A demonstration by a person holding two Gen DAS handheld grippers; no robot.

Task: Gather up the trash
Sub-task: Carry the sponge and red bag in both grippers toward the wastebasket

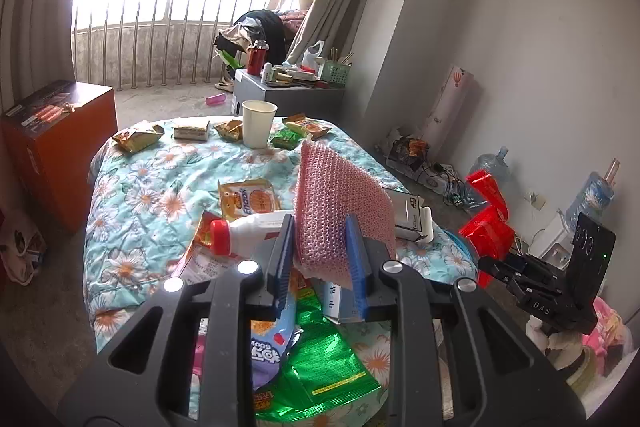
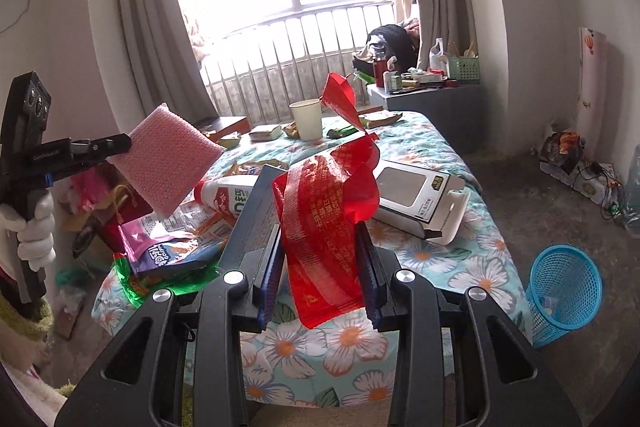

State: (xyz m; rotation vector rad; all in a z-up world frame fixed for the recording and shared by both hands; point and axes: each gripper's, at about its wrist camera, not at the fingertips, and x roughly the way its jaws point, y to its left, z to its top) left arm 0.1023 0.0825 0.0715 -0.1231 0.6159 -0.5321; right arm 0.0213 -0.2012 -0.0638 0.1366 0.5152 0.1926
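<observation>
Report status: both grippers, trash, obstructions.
Left gripper shut on pink bubble wrap. Right gripper shut on red wrapper. Blue bin on floor, right of table; path open.

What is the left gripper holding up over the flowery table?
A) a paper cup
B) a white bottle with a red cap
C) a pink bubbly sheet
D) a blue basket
C: the left gripper has its blue fingers shut on the pink bubble wrap, lifted off the table, while the right gripper holds the red plastic wrapper.
</observation>
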